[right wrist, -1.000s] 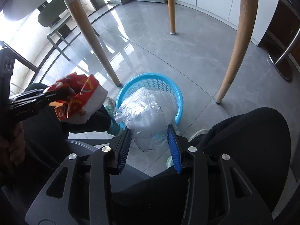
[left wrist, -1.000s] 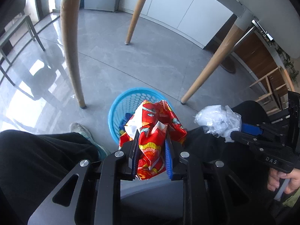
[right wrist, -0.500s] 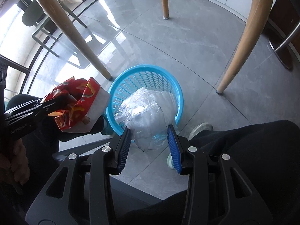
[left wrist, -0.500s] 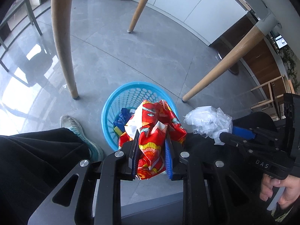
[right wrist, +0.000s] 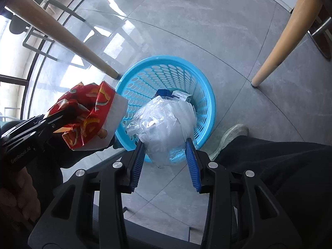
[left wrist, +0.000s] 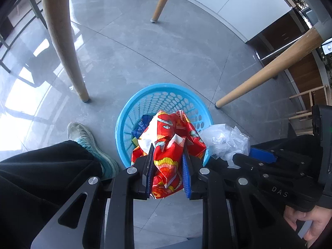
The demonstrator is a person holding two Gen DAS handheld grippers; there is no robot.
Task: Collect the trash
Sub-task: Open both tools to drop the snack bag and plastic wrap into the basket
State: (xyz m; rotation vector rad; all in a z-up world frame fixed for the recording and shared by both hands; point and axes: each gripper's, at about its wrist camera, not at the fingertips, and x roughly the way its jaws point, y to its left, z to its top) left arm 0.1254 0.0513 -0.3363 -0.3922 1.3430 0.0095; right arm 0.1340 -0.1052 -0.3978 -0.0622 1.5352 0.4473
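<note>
Both wrappers sank closer over the blue basket (right wrist: 207, 95), which holds packets (right wrist: 180, 95).

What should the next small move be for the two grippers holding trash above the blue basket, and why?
Probably open the right gripper first. Its crumpled clear plastic bag already hangs over the mouth of the blue perforated plastic basket, so it should drop in. The left gripper, shut on the crumpled red snack wrapper, sits nearer the rim and could shift inward first.
</note>
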